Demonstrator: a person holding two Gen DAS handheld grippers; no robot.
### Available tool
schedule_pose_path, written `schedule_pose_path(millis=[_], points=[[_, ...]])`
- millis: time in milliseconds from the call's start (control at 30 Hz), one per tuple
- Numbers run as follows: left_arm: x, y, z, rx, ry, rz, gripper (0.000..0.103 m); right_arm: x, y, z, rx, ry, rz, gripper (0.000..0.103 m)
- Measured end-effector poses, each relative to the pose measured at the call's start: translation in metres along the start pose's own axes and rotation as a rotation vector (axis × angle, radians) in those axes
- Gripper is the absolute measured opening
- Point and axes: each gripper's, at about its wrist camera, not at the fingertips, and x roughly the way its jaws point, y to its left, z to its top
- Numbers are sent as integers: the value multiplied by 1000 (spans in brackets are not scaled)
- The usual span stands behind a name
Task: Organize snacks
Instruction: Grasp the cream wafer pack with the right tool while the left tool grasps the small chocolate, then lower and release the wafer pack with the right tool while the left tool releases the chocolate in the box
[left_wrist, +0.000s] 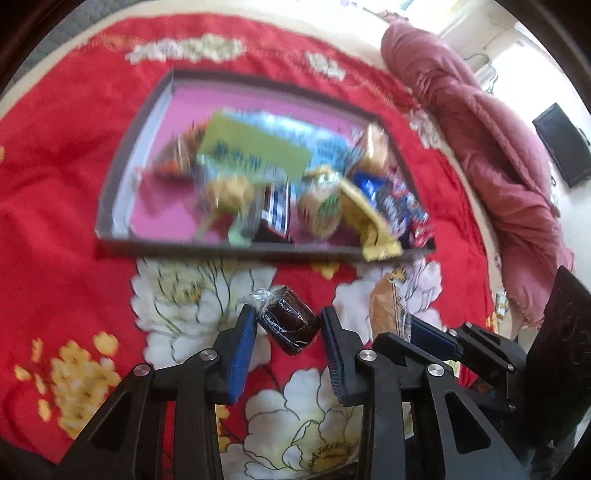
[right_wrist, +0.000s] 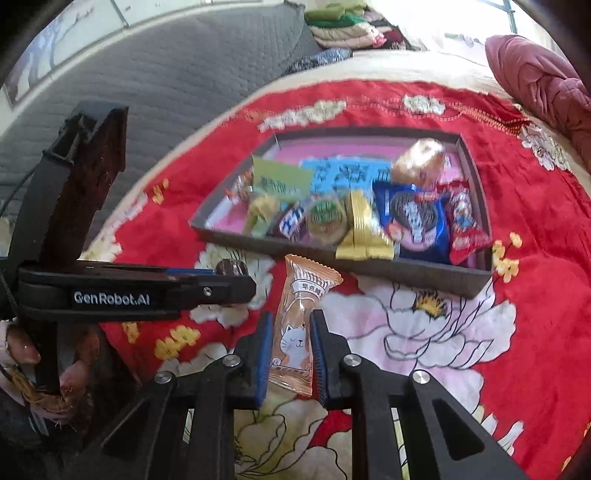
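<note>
My left gripper (left_wrist: 288, 317) is shut on a small dark brown cake in clear wrap (left_wrist: 290, 323), its blue pads pressing both sides just above the red bedspread. My right gripper (right_wrist: 291, 319) is shut on a long orange snack packet with a cat picture (right_wrist: 297, 325). In the left wrist view the right gripper (left_wrist: 410, 325) and its packet (left_wrist: 386, 306) sit close to the right. In the right wrist view the left gripper (right_wrist: 236, 275) reaches in from the left with the cake (right_wrist: 231, 266). Beyond both lies a dark-rimmed tray (left_wrist: 258, 253) (right_wrist: 369, 269) with a pink floor, holding several snack packs.
A red floral bedspread (right_wrist: 443, 332) covers the bed. A bunched pink quilt (left_wrist: 480, 129) lies at the right, with a dark screen (left_wrist: 563, 144) behind it. A grey padded headboard (right_wrist: 166, 74) and folded clothes (right_wrist: 343, 26) stand at the back. A person's hand (right_wrist: 22, 350) holds the left gripper.
</note>
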Motion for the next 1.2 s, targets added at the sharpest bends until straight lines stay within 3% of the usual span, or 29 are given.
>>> schedule_pose_path(millis=[167,533,867,1200], points=[[-12,-6,20,19,-60,19,37,-11,-10,12,30,-69,16,20],[9,-8,53,28,-94,72,37,-13,-56,49,107,-159,-46,21],[27,-16,59,69,-108,131,37,-6,-83,58,170,-166,-83,21],[29,-16,61,73,-105,139,37,15,-94,65,170,-134,-134,21]])
